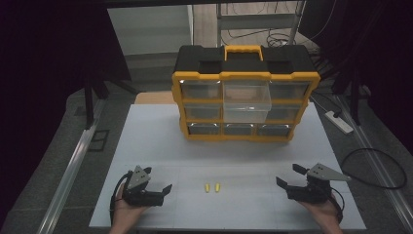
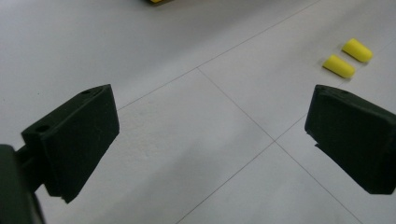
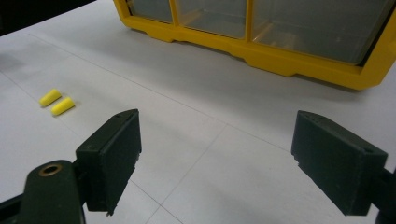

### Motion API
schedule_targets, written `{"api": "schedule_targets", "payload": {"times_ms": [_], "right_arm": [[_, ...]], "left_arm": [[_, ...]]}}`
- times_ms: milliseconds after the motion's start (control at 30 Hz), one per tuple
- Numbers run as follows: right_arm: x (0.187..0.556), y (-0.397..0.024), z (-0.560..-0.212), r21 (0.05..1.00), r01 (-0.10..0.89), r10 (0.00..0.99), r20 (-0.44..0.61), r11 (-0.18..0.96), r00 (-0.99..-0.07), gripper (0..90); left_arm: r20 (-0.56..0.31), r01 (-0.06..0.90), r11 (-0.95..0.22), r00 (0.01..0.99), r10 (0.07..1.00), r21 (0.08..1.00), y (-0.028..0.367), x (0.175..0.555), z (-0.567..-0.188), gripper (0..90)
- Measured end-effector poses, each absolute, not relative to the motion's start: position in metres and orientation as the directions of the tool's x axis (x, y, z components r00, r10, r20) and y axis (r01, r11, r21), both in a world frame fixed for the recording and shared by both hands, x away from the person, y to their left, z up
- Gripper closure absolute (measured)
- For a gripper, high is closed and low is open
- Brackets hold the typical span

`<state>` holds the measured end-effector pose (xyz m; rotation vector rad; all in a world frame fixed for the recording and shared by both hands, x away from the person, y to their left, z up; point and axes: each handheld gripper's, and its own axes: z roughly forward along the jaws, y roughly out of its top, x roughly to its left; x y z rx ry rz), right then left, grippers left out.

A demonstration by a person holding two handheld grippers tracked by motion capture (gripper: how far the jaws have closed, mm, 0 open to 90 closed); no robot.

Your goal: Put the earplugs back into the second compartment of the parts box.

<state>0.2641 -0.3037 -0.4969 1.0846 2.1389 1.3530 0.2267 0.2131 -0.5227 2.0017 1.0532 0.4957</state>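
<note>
Two hands at the near edge of the white worktop (image 1: 146,141), each holding a black two-jaw claw with jaws spread wide and nothing between them.

Left claw (image 1: 158,183) rests low at the near left, cradled from below by the left hand (image 1: 127,210), its jaws pointing inward and slightly away; in the left gripper view (image 2: 210,135) bare worktop lies between the jaws. Right claw (image 1: 288,176) mirrors it at the near right, held by the right hand (image 1: 324,210), grey three-cornered plate on top. Two small yellow foam earplugs (image 1: 212,187) lie side by side, just apart, between the claws and clear of both. Farther back stands a yellow-and-black plastic drawer organiser (image 1: 246,95) with a carry handle; its clear middle drawer (image 1: 246,101) sticks out toward the person.
</note>
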Motion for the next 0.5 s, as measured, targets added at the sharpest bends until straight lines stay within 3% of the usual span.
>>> {"api": "schedule_targets", "payload": {"times_ms": [500], "right_arm": [[0.2656, -0.2996, -0.4994, 0.869, 0.414, 0.779, 0.057, 0.269, -0.625, 17.2]], "left_arm": [[-0.028, 0.502, -0.331, 0.581, 0.814, 0.799, 0.2127, 0.2275, -0.5224, 3.1]]}}
